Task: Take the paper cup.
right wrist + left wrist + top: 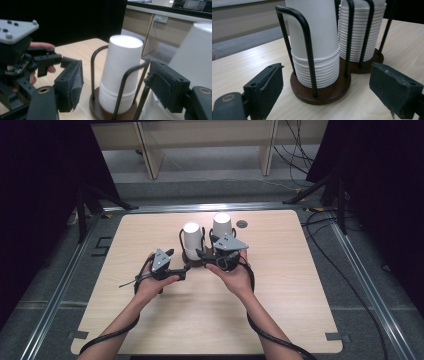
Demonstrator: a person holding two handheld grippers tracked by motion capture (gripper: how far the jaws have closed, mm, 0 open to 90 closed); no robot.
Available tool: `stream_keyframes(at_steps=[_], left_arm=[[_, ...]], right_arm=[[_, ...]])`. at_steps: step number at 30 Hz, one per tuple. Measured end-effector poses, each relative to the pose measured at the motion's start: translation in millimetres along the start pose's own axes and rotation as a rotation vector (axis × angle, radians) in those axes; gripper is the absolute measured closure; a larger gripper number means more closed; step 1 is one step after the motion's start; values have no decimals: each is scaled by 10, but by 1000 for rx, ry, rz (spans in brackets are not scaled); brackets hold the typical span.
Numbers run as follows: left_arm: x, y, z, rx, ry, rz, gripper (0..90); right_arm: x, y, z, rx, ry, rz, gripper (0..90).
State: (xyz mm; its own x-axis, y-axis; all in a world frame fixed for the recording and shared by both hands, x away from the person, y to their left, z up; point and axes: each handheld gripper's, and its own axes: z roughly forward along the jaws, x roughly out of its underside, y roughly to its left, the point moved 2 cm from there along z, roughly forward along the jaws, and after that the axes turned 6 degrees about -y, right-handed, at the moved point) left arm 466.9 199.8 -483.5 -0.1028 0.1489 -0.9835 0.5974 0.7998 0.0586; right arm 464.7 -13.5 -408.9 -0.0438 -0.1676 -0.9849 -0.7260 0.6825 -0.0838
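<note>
Two cup stacks (pixel 191 240) in wire holders (pixel 319 85)

I can read no text, label, brand, number or sign anywhere. The white paper cups (pixel 317 37) stacked in front of my jaws are plain and unprinted, and the grey plate (pixel 13 30) on my other gripper carries only small screws, no lettering.

Overhead light falls brightly on the surface (pixel 200 310); surroundings beyond it are dark. The 2 cup stacks (pixel 191 240) glare white, their tops overexposed. In the right gripper view, the cup stack nearest the lens is blurred. Shadows around the stacks are soft and short.
</note>
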Motion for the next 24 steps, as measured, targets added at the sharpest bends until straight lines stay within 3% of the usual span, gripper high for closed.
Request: stream_keyframes(at_steps=[4,10,11,15,24], left_arm=[[-9,50,135,-2,-3,-12,140],[-10,71,215,-7,18,-26,143],[-3,76,239,-12,26,-29,144],[22,75,290,-12,30,-39,146],[25,99,320,-18,41,-30,155]], right_arm=[[-103,-7,179,5,7,-19,338],[-140,-21,363,19,25,-3,365],[-147,-13,430,64,20,19,365],[-132,18,540,79,33,32,364],[-87,19,641,136,52,44,345]])
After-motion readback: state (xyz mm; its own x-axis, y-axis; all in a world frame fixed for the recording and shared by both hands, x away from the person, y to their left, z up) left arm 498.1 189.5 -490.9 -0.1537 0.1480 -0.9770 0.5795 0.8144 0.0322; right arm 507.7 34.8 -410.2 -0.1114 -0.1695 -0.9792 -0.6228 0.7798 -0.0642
